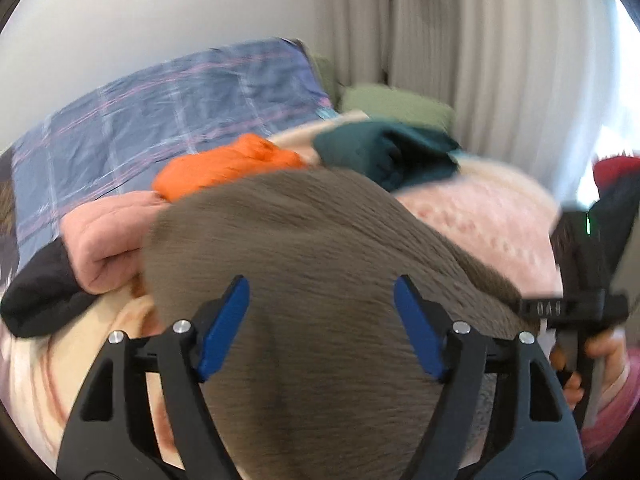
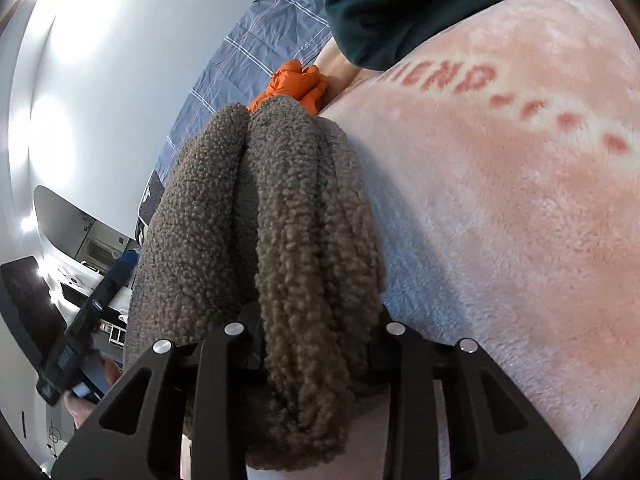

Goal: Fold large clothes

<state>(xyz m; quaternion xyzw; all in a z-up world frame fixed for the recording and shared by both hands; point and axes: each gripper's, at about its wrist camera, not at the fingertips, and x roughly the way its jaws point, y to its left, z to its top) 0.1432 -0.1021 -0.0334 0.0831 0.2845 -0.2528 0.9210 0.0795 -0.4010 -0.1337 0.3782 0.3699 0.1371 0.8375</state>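
Note:
A brown fleece garment (image 1: 312,264) lies bunched on the bed. My left gripper (image 1: 322,316) is open, its blue fingertips (image 1: 224,324) spread just above the fleece, holding nothing. In the right wrist view the same fleece (image 2: 304,216) is folded into thick ridges and runs down between the jaws of my right gripper (image 2: 316,344). The jaws are closed on it and the fingertips are buried in the pile. The right gripper also shows at the right edge of the left wrist view (image 1: 576,308), held in a hand.
A pink fleece blanket (image 2: 500,200) with red lettering covers the bed. An orange garment (image 1: 228,168), a dark green garment (image 1: 384,152), a peach one (image 1: 108,240) and a black one (image 1: 36,300) lie behind. A blue plaid sheet (image 1: 160,112) and curtains (image 1: 460,40) stand beyond.

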